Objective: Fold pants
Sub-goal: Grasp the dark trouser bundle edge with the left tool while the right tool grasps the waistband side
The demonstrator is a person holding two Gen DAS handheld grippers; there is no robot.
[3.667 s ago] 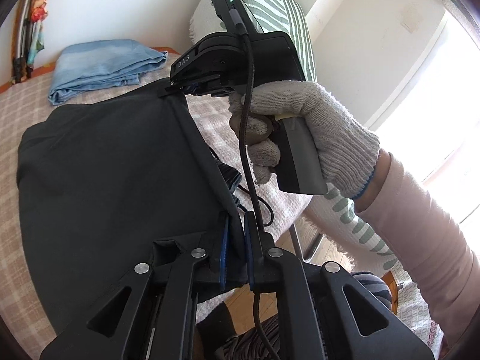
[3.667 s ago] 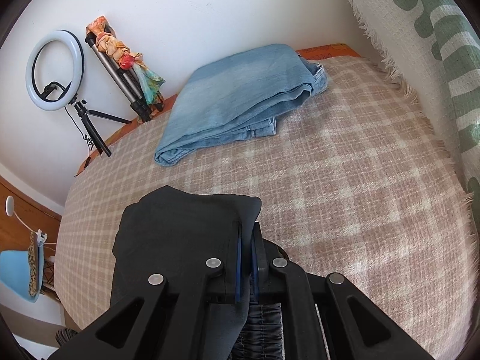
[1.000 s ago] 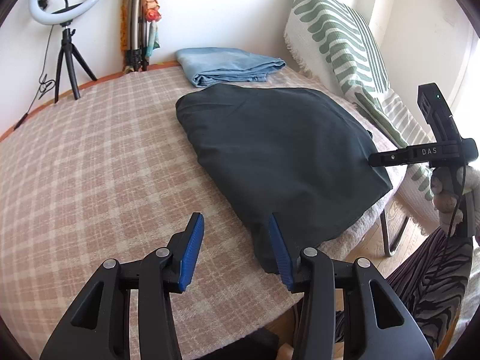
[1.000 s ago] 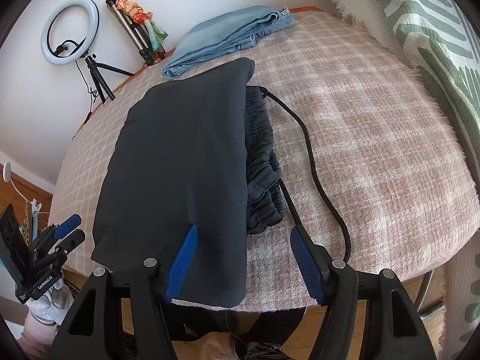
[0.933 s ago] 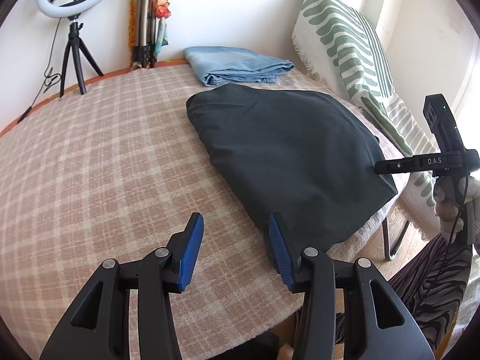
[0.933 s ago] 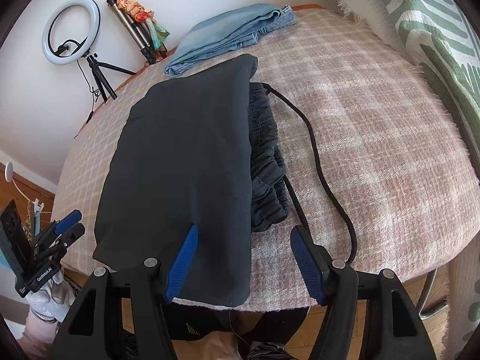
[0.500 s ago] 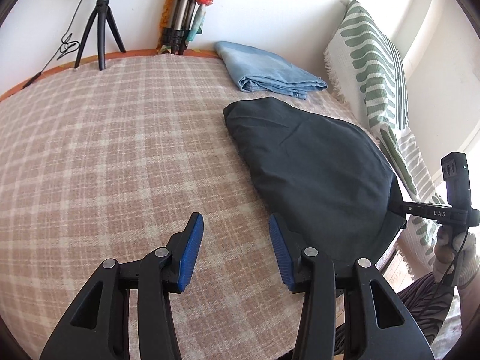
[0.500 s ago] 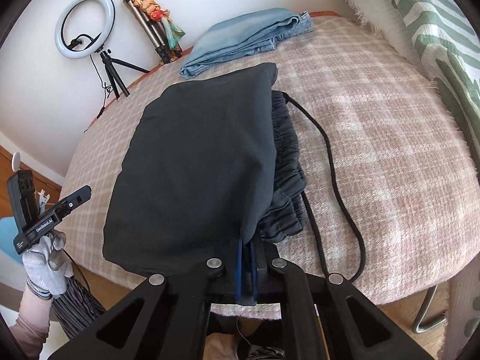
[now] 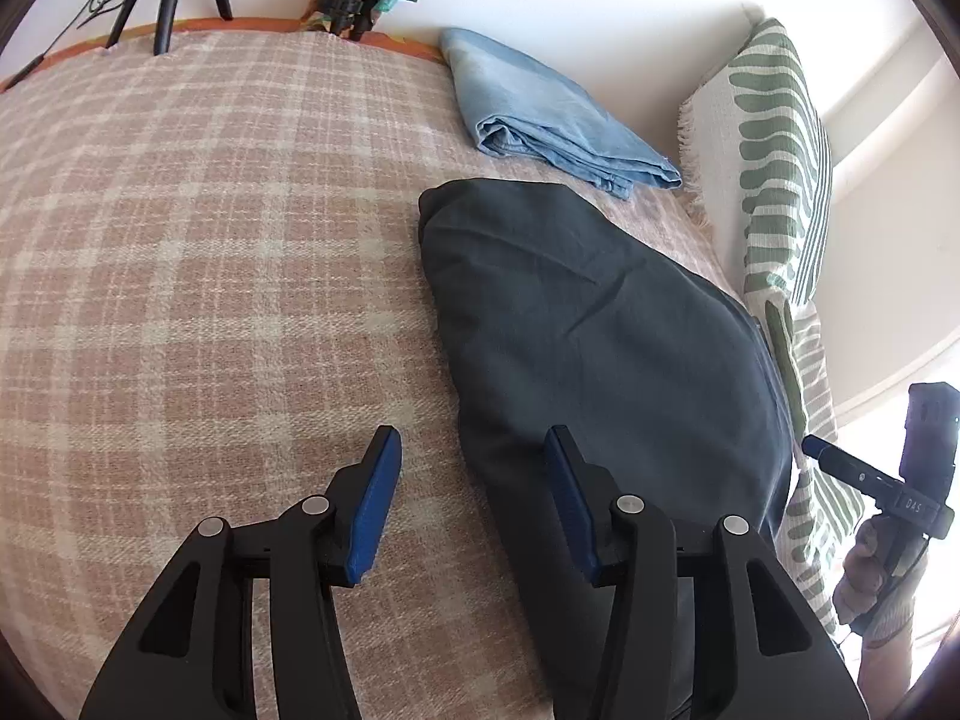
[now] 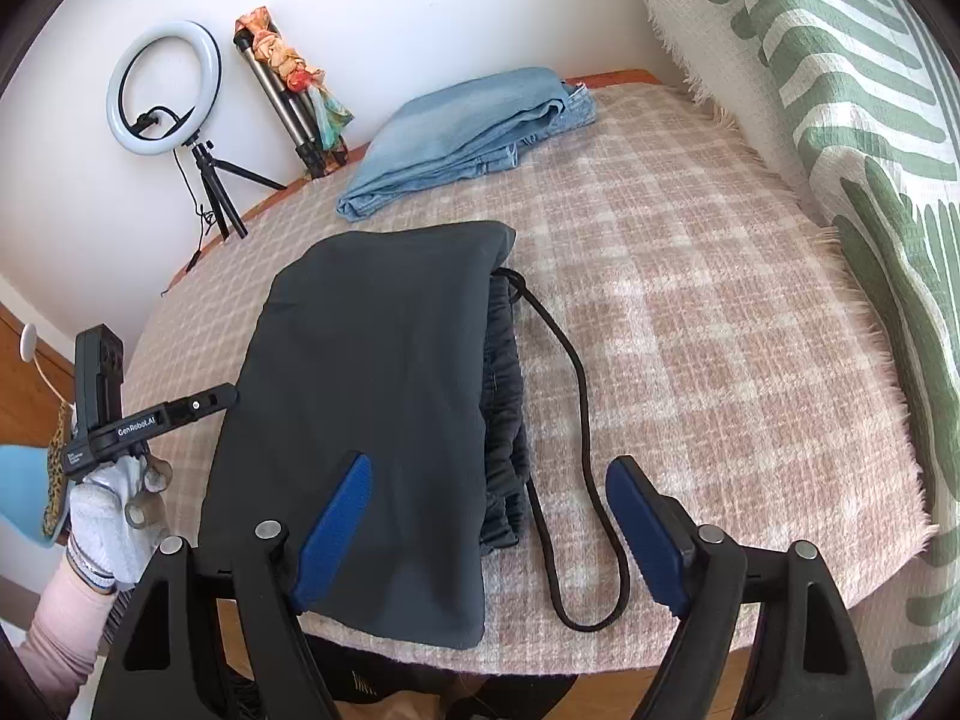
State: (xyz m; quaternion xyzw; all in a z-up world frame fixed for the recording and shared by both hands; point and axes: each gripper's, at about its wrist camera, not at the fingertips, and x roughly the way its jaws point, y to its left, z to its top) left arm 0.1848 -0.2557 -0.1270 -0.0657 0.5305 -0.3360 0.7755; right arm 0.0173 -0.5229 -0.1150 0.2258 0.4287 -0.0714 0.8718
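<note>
Dark grey pants [image 10: 372, 372] lie folded on the checked blanket [image 10: 720, 300], with the gathered waistband [image 10: 504, 396] and a black drawstring [image 10: 576, 396] sticking out on the right. My right gripper [image 10: 489, 462] hovers over the near end, its jaws opening wide; cloth and cord lie below them, and neither pad touches either. My left gripper [image 9: 471, 438] is at the pants' [image 9: 600, 330] left edge, its jaws opening too. One finger is over the blanket and one over the cloth, gripping nothing. A gloved hand [image 10: 114, 516] holds it.
Folded blue jeans [image 10: 468, 126] lie at the back of the table. A ring light on a tripod [image 10: 162, 90] and a folded tripod [image 10: 294, 96] stand by the wall. A green-striped throw [image 10: 840, 120] hangs along the right. The table's front edge is just below my right gripper.
My right gripper, shut on the pants' near corner half a second ago, has opened and let it go. My left gripper has moved in over the table to the pants' left edge and rolled.
</note>
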